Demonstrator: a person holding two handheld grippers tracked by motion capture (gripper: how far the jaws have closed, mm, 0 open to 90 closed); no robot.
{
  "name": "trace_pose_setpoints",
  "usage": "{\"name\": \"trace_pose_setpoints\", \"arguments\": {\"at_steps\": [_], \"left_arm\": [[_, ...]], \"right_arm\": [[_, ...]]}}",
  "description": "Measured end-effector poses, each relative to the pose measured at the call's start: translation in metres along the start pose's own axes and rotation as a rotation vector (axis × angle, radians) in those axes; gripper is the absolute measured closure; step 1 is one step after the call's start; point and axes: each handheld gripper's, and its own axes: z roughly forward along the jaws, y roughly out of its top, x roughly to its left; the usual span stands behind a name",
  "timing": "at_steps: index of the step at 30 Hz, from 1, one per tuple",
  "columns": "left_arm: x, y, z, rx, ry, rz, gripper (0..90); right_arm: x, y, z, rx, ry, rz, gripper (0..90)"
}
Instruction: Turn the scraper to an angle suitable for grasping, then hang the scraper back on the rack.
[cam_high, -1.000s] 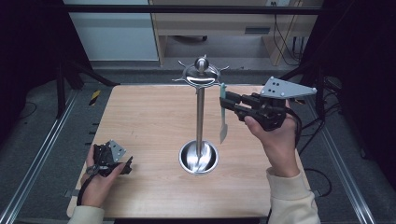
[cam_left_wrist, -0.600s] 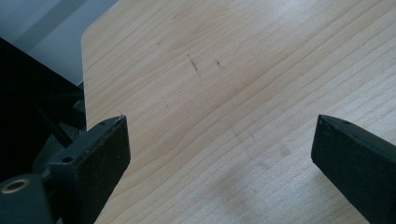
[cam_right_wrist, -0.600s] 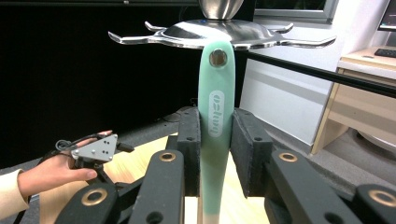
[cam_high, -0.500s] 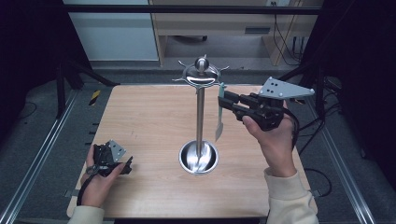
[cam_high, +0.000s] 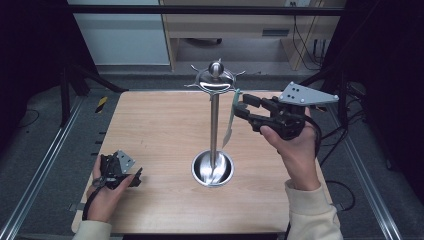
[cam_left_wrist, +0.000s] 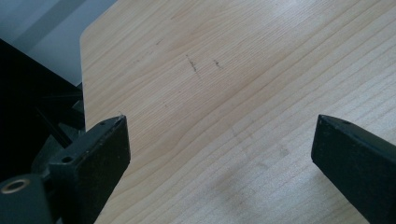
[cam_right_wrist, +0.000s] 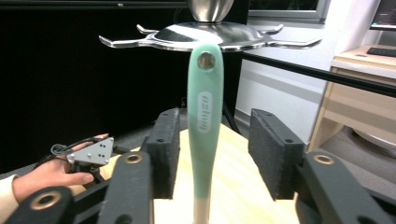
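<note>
Jaws of my right gripper (cam_right_wrist: 212, 154) have just been opening, released around the mint-green utensil handle (cam_right_wrist: 204, 112) hanging beneath the steel rack (cam_right_wrist: 210, 35).

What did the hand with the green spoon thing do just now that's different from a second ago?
The right gripper has just been opening its jaws. The green-handled utensil is between them, but the pads stand off it on both sides, so it has been let go and hangs by its hole from a hook of the metal stand. The left gripper stayed open by the table's near left corner, and the stand did not move.
</note>
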Motion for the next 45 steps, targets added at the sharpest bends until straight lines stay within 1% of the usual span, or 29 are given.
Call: {"name": "trace_pose_setpoints", "arguments": {"at_steps": [3, 7, 10, 12, 14, 19, 22, 25, 26, 29, 32, 37, 38, 39, 40, 42, 45], "left_arm": [[0.000, 0.000, 0.000, -0.003, 0.000, -0.003, 4.3], [0.000, 0.000, 0.000, -0.004, 0.000, 0.000, 4.3], [-0.001, 0.000, 0.000, -0.001, -0.001, 0.001, 4.3], [-0.001, 0.001, 0.000, -0.004, 0.000, 0.000, 4.3], [-0.001, 0.001, 0.000, -0.005, 0.001, 0.001, 4.3], [-0.001, 0.001, 0.001, 0.000, 0.001, 0.006, 4.3], [-0.001, 0.001, 0.001, -0.006, 0.001, 0.000, 4.3], [-0.001, 0.001, 0.000, -0.005, 0.002, 0.001, 4.3], [-0.001, 0.001, 0.000, -0.005, 0.002, 0.001, 4.3], [-0.001, 0.000, 0.000, -0.004, 0.001, 0.003, 4.3], [-0.001, 0.000, -0.001, -0.004, 0.001, 0.003, 4.2], [-0.001, 0.001, -0.001, -0.005, 0.000, 0.003, 4.2], [-0.001, 0.001, -0.001, -0.006, -0.001, 0.002, 4.2], [-0.001, 0.001, -0.001, -0.007, -0.001, 0.002, 4.1], [-0.001, 0.001, -0.001, -0.008, -0.002, 0.003, 4.1], [-0.002, 0.001, -0.001, -0.010, -0.002, 0.001, 4.0], [-0.001, 0.001, -0.002, -0.011, -0.006, 0.001, 4.0]], "right_arm": [[-0.002, 0.000, -0.003, -0.001, -0.010, 0.006, 48.2], [-0.007, 0.001, -0.010, 0.014, -0.050, -0.020, 43.9], [-0.013, 0.001, -0.018, 0.009, -0.074, -0.009, 40.7], [-0.017, -0.001, -0.022, 0.009, -0.105, -0.005, 36.4], [-0.020, -0.004, -0.023, 0.016, -0.150, -0.004, 31.3], [-0.028, -0.011, -0.019, 0.051, -0.231, 0.002, 19.7], [-0.033, -0.015, -0.016, 0.065, -0.258, 0.016, 15.7], [-0.036, -0.019, -0.014, 0.089, -0.304, 0.011, 12.2], [-0.038, -0.023, -0.013, 0.105, -0.314, 0.018, 10.6], [-0.041, -0.027, -0.011, 0.113, -0.323, 0.027, 9.8], [-0.045, -0.034, -0.010, 0.134, -0.333, 0.036, 8.3], [-0.051, -0.054, -0.008, 0.167, -0.363, 0.072, 7.6], [-0.053, -0.059, -0.008, 0.171, -0.367, 0.083, 8.1], [-0.055, -0.069, -0.009, 0.191, -0.381, 0.103, 11.3], [-0.055, -0.069, -0.009, 0.191, -0.381, 0.103, 11.3], [-0.059, -0.080, -0.011, 0.200, -0.403, 0.115, 13.7], [-0.065, -0.096, -0.012, 0.214, -0.401, 0.137, 15.8]]}}
